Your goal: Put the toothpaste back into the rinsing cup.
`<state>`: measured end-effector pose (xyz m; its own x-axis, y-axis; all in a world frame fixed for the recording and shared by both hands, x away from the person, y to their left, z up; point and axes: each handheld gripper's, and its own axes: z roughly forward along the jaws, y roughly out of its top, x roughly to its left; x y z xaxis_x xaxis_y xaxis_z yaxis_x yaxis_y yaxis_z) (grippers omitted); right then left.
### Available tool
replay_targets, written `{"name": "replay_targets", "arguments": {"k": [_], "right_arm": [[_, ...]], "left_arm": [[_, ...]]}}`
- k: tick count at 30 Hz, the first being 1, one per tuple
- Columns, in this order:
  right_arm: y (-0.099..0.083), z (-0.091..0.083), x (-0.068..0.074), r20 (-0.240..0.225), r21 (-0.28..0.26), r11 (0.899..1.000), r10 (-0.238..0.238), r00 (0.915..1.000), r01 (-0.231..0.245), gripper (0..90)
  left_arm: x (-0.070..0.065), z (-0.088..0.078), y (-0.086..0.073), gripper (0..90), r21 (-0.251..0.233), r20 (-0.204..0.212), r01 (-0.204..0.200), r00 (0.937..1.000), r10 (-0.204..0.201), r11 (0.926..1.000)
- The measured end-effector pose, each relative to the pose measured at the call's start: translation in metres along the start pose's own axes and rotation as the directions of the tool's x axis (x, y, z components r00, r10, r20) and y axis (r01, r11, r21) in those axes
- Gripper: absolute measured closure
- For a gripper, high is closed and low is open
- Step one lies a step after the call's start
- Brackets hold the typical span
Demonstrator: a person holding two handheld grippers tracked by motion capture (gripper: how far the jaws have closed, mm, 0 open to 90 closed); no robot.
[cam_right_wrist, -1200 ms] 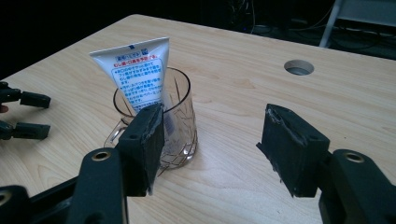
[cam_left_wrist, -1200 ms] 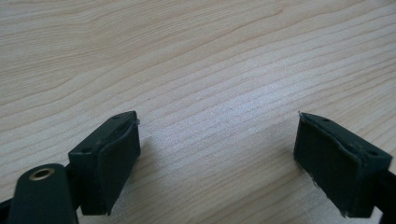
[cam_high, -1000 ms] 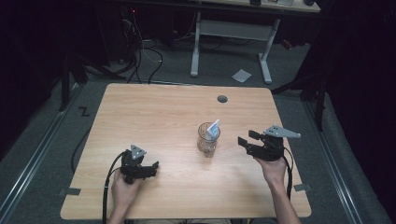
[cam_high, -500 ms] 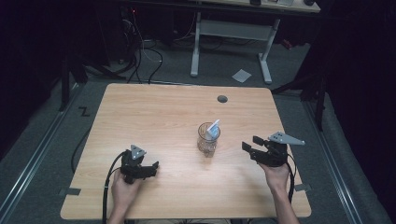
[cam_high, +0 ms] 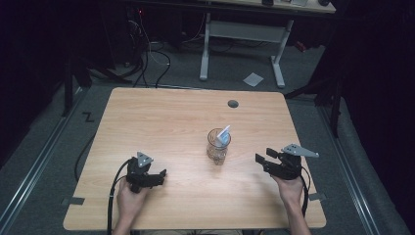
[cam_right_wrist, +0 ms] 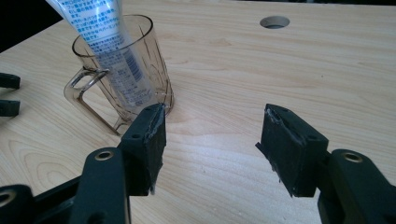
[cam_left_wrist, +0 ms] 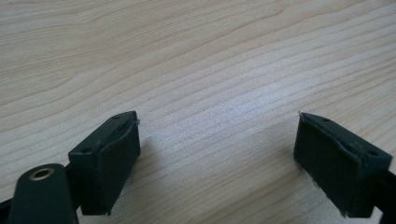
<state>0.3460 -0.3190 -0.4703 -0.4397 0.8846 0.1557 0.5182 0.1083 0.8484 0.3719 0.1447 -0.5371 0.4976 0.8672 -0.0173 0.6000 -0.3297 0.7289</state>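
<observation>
Setting: wooden desk, dark room, second desk frame behind.
Mug: clear, mid-desk, holding a tilted tube.
Right gripper: jaws released, beside the mug, bare wood between.
Left gripper: jaws released, well apart.
Cable hole: beyond the mug.

Tool: left tool, seen from just behind its two black jaws, which rise from the bottom edge.
Jaws: wide apart, nothing between them; the left one angled inward, the right one cut by the right edge.
Pads: dark, flat, facing each other.
Tabletop: pale wood grain running across, bare between and beyond the jaws.
Detail: a brass-ringed hole at lower left.
</observation>
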Motion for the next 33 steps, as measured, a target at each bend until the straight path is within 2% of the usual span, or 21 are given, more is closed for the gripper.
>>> {"name": "replay_targets", "arguments": {"k": [15, 17, 33], "right_arm": [[-0.015, 0.012, -0.003, 0.043, 0.037, 0.999, 0.01, 0.999, -0.011, 41.3], [-0.016, 0.016, -0.003, 0.057, 0.051, 0.999, -0.005, 0.9984, 0.002, 41.4], [-0.023, 0.041, -0.003, 0.101, 0.114, 0.993, -0.032, 0.9944, 0.02, 42.4]], "left_arm": [[0.0, 0.0, 0.0, 14.8, 0.0, -0.001, 0.001, 1.0, -0.001, 1.0], [0.0, 0.0, 0.0, 14.8, 0.0, -0.001, 0.0, 1.0, 0.0, 1.0], [0.0, 0.0, 0.0, 14.8, 0.001, -0.001, -0.001, 1.0, 0.001, 1.0]]}}
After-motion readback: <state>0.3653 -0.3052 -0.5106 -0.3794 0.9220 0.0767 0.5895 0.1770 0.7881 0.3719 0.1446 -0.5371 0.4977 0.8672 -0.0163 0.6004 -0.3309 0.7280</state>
